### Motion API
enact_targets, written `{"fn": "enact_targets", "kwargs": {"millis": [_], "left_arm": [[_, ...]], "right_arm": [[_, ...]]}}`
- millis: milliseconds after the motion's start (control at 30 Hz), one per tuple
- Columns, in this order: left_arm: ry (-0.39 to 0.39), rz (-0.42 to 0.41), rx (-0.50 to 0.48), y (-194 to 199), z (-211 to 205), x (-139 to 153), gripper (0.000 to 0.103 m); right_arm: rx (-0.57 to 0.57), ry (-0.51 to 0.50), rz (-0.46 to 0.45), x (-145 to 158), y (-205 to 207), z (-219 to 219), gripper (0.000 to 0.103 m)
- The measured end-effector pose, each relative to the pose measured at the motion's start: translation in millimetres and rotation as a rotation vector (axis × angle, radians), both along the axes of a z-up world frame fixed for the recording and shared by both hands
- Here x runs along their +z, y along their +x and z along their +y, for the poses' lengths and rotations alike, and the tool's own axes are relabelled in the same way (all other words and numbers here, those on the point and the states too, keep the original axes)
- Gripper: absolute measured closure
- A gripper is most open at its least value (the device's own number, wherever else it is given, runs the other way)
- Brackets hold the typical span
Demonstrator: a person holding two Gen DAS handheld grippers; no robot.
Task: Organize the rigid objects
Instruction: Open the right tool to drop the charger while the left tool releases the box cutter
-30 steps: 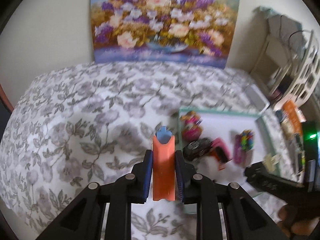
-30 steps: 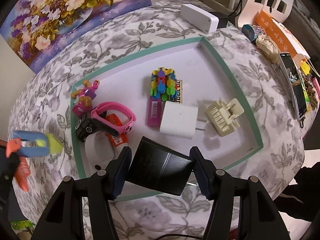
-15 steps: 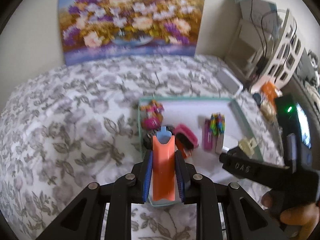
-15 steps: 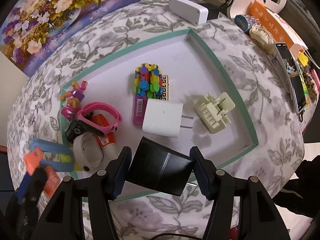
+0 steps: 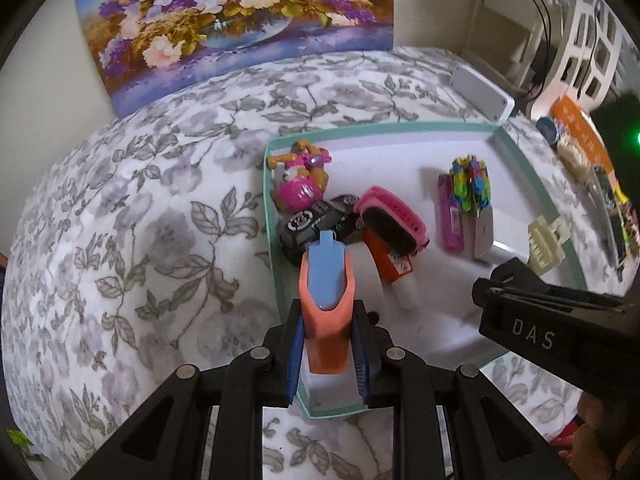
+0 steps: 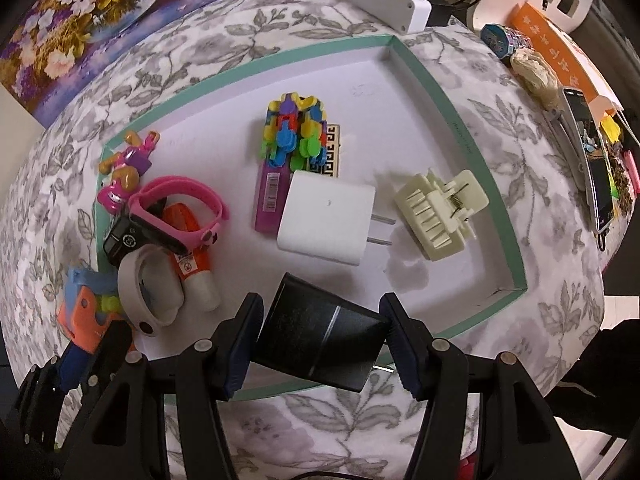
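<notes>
The left tongs (image 5: pixel 327 354) are clamped on an orange and blue clip (image 5: pixel 326 300), which they hold over the near left corner of a shallow tray (image 6: pixel 472 128) with a teal rim and a white floor. The right tongs (image 6: pixel 320 340) are clamped on a black charger block (image 6: pixel 316 344), tilted and held above the tray's near edge. The tray rests on a tabletop (image 5: pixel 140 240) covered in a grey leaf-patterned cloth. Inside the tray, at its left end, lie a small pink and tan toy figure (image 6: pixel 124 168), a black toy car (image 5: pixel 316 220), a pink watch band (image 6: pixel 180 208) lying over the car, an orange tube with a white cap (image 6: pixel 192 264), and a white roll of tape (image 6: pixel 150 292) leaning against the tube. Near the middle sits a stack of bright plastic pieces (image 6: pixel 296 132) on a purple box (image 6: pixel 269 196), with a white plug adapter (image 6: pixel 328 218) touching the box, its prongs pointing right. Just beside the prongs lies a cream hair claw (image 6: pixel 440 212). Beyond the tray's far corner sits a white box (image 6: pixel 390 2), and a flower painting (image 5: pixel 240 12) leans against the wall. A phone (image 6: pixel 588 152) lies on the tabletop to the right of the tray.
</notes>
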State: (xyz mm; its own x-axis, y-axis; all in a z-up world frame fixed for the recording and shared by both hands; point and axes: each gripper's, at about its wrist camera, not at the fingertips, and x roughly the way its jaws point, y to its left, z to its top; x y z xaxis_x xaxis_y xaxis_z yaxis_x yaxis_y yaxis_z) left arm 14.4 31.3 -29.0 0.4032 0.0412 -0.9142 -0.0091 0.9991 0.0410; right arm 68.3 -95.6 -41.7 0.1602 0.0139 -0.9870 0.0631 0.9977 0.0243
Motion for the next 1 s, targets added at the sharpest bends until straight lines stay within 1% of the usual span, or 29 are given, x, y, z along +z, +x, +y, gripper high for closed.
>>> {"fn": "enact_targets", "kwargs": {"millis": [100, 167, 200, 233, 267, 300, 400, 500, 567, 600, 767, 800, 1000], "left_arm": [[-0.004, 0.001, -0.001, -1, 1, 0, 0.079], [-0.014, -0.003, 0.002, -3, 2, 2, 0.075], [-0.013, -0.007, 0.004, -5, 3, 4, 0.063], [-0.013, -0.009, 0.004, -7, 4, 5, 0.045], [-0.015, -0.013, 0.006, -8, 5, 6, 0.037], [-0.019, -0.017, 0.007, -10, 6, 8, 0.033], [-0.016, -0.026, 0.019, -13, 10, 11, 0.032], [-0.021, -0.031, 0.045, -17, 18, 13, 0.028], [-0.030, -0.035, 0.059, -20, 22, 15, 0.025], [-0.034, -0.042, 0.074, -22, 26, 17, 0.021], [-0.040, -0.043, 0.148, -29, 45, 18, 0.006], [-0.033, -0.044, 0.170, -30, 51, 18, 0.000], [-0.038, -0.030, 0.318, -38, 89, 12, 0.000]], "right_arm": [[0.016, -0.005, -0.012, 0, -1, 3, 0.041], [0.032, -0.018, -0.020, 0, -1, 7, 0.040], [0.037, -0.023, -0.021, 0, -2, 8, 0.037], [0.040, -0.024, -0.022, -1, -2, 10, 0.035], [0.046, -0.020, -0.029, 0, -3, 10, 0.034], [0.051, -0.018, -0.035, 1, -5, 11, 0.033], [0.063, -0.020, -0.054, 4, -7, 15, 0.031], [0.078, -0.026, -0.070, 5, -10, 17, 0.030], [0.077, -0.013, -0.082, 7, -12, 17, 0.022], [0.074, -0.009, -0.090, 8, -14, 17, 0.019], [0.060, 0.013, -0.110, 11, -21, 14, 0.019], [0.060, 0.013, -0.111, 11, -22, 14, 0.019], [0.084, 0.017, -0.144, 16, -29, 18, 0.019]]}}
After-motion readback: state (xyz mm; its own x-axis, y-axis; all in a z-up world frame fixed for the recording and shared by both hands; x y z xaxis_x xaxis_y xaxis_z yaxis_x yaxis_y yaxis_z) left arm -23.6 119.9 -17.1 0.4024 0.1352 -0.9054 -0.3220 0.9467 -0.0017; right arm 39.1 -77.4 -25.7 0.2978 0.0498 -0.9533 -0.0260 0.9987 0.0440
